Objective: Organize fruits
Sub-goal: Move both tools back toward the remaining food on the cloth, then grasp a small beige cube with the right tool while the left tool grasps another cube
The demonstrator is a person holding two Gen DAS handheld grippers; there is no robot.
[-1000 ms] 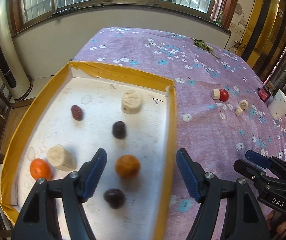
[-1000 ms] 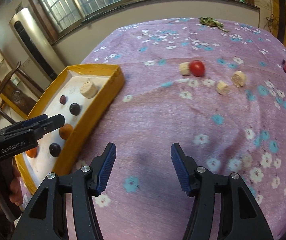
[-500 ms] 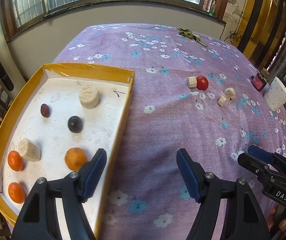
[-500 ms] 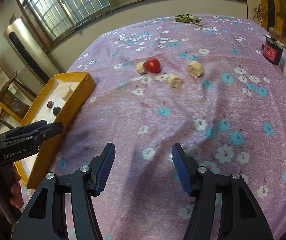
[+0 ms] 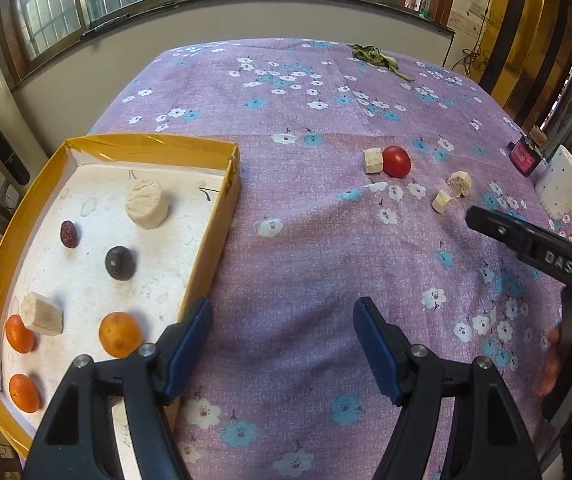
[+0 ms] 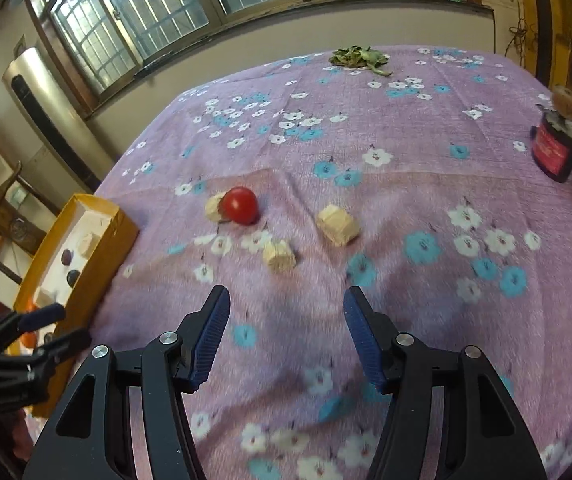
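Both the left gripper (image 5: 282, 344) and right gripper (image 6: 286, 336) gape empty, so a careless grab at the red tomato (image 6: 240, 205), seemingly touching 1 pale chunk (image 6: 214, 208) well outside the yellow tray (image 5: 214, 248), may roll it away.

Our right gripper (image 6: 286, 330) hangs with jaws apart and empty above the purple surface (image 6: 405, 152); ahead of them lie a tomato (image 6: 240, 205) and pale chunks (image 6: 337, 225).
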